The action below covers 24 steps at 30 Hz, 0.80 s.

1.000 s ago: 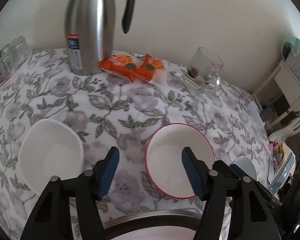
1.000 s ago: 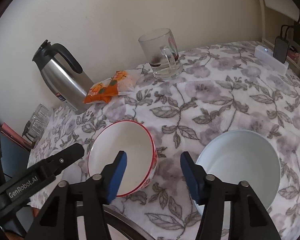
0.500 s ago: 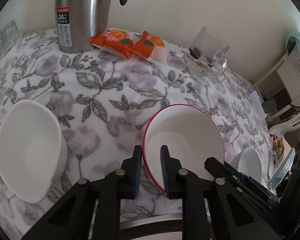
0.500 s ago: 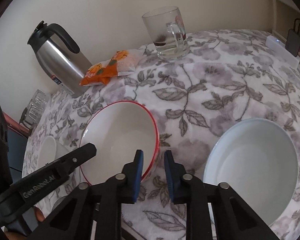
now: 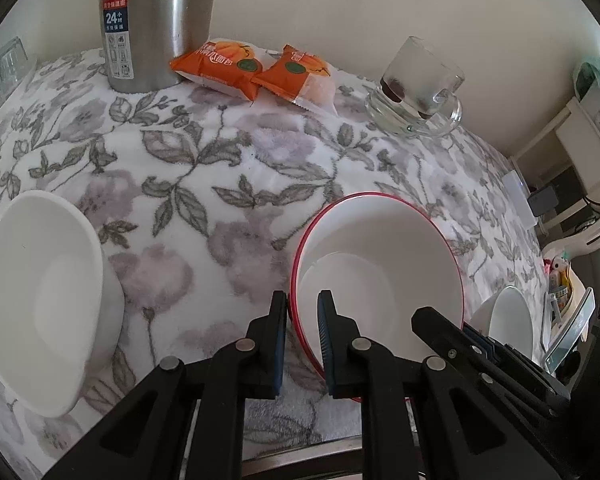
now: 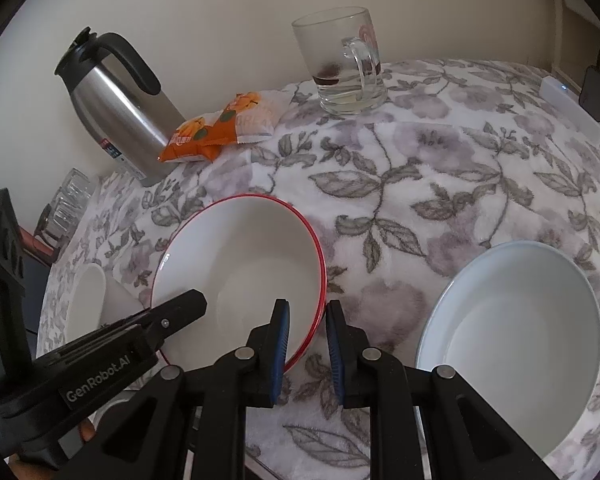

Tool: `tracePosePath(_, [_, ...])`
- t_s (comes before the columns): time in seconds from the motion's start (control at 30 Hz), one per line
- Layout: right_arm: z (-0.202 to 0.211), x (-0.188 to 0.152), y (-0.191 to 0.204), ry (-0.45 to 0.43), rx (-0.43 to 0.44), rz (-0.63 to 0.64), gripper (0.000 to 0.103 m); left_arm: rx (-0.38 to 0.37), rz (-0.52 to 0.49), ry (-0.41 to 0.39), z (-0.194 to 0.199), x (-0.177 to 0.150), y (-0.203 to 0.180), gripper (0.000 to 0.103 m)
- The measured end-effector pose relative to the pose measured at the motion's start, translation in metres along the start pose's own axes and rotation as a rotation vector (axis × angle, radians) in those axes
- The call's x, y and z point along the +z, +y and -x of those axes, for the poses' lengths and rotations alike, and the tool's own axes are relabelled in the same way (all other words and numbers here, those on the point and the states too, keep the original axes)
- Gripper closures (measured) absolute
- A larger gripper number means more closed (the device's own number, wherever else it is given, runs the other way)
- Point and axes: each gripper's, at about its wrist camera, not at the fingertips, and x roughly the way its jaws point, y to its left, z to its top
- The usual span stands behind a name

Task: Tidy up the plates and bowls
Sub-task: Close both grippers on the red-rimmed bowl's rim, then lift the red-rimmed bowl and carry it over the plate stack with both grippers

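Observation:
A white bowl with a red rim (image 5: 380, 264) sits on the floral tablecloth; it also shows in the right wrist view (image 6: 240, 264). My left gripper (image 5: 302, 320) is shut on its left rim, one finger inside and one outside. My right gripper (image 6: 306, 332) is shut on its right rim in the same way. A plain white bowl (image 5: 40, 296) lies to the left, seen small in the right wrist view (image 6: 88, 300). A pale blue bowl (image 6: 512, 332) lies to the right, partly hidden in the left wrist view (image 5: 508, 320).
A steel thermos jug (image 5: 152, 20), two orange snack packets (image 5: 252, 68) and a glass mug (image 5: 420, 84) stand along the back by the wall. Small glasses (image 6: 68, 204) stand at the far left edge. A white power strip (image 6: 572, 108) lies at the right edge.
Both grippers moved in on the red-rimmed bowl and closed from wide open onto its opposite rims. The cameras came closer to the table.

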Motion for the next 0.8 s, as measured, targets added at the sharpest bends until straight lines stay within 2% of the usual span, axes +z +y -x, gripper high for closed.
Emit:
tracePosePath(0.17, [0.002,-0.001,0.004,-0.001,0.001,0.018,0.083,0.014,0.002,-0.002,0.004,0.000,0.000,0.088])
tracePosePath(0.37, [0.008,-0.001,0.008,-0.009,0.013,0.021,0.083,0.013,-0.015,-0.043,0.024,0.003,-0.002,0.088])
tracePosePath(0.8, [0.061,-0.001,0.019,-0.086,0.037,0.026,0.083,-0.030,-0.038,-0.100,0.073,0.000,-0.011,0.088])
